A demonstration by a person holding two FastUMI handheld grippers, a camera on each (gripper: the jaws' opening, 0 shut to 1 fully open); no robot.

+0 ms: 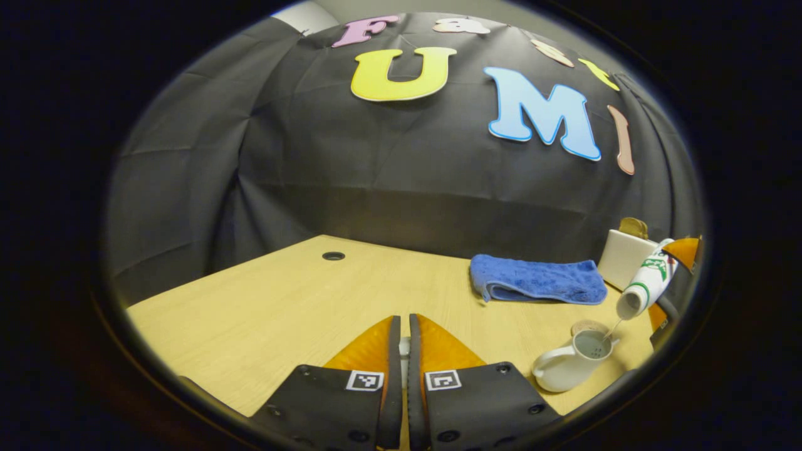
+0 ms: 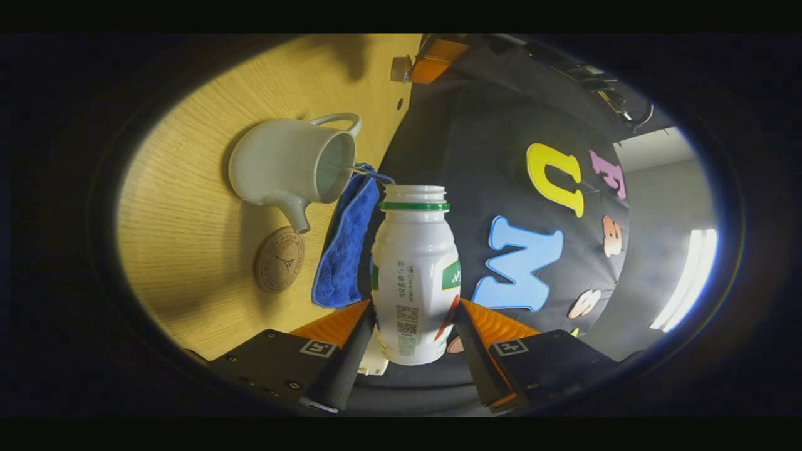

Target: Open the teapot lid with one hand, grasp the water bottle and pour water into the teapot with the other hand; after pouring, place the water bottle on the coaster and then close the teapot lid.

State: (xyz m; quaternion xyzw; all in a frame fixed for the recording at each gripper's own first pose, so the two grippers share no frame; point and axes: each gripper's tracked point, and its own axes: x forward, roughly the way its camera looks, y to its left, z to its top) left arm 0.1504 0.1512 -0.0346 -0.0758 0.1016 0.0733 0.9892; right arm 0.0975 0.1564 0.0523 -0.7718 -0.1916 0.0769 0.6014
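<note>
The white teapot (image 1: pixel 567 366) stands open on the wooden table at the lower right of the left gripper view, with water inside. Above it the white water bottle (image 1: pixel 645 282) is tipped mouth down, and a thin stream runs into the pot. In the right gripper view my right gripper (image 2: pixel 413 304) is shut on the bottle (image 2: pixel 413 269), whose open mouth points at the teapot (image 2: pixel 291 166). My left gripper (image 1: pixel 401 319) is held off to the pot's left, shut on a small pale piece, the teapot lid (image 1: pixel 404 346). The round coaster (image 2: pixel 279 260) lies by the spout.
A folded blue towel (image 1: pixel 539 282) lies behind the teapot, with a white box (image 1: pixel 623 257) to its right. The table (image 1: pixel 282 300) has a cable hole (image 1: pixel 333 255) near its back edge. Black cloth walls the booth behind.
</note>
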